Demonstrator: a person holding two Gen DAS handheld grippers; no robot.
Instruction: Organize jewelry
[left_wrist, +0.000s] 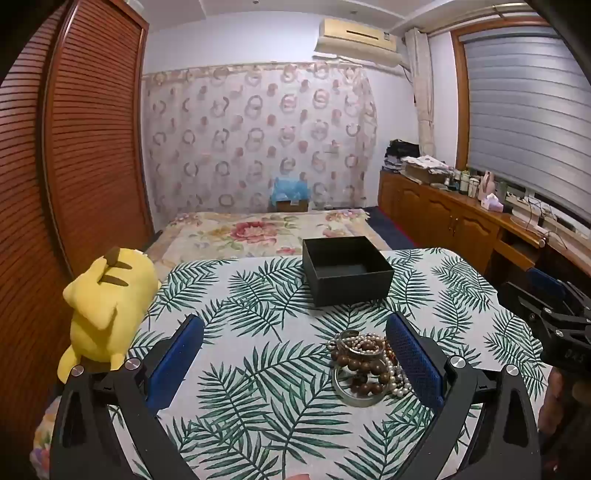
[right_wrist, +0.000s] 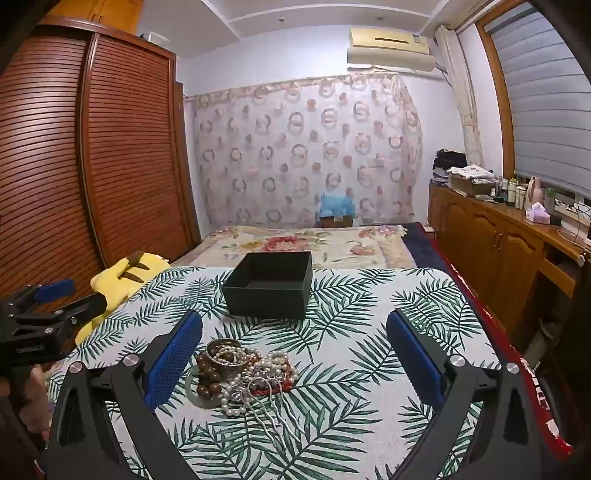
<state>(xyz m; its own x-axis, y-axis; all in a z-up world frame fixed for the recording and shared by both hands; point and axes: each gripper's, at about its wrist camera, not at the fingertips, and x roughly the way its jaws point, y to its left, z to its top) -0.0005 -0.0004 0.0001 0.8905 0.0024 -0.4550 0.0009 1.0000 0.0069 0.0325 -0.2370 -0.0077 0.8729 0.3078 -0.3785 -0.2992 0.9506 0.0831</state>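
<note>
Nearby, jewelry pile (right_wrist: 243, 373), black box (right_wrist: 269, 288) — both claws agape

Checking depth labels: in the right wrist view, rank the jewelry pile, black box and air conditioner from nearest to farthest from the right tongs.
1. Jewelry pile: on the tablecloth, by the right tongs' left finger.
2. Black box: farther back on the table, centre.
3. Air conditioner: high on the far wall, right.

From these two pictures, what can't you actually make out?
- Jewelry pile: both views show tangled strands; I can't count the pieces. In the left view a blue gripper finger covers its right edge.
- Black box: the near wall hides part of its floor in both views.
- Yellow plush: facing away; the left gripper's frame cuts off its lower end.
- Sideboard bottles: too small to identify.
</note>
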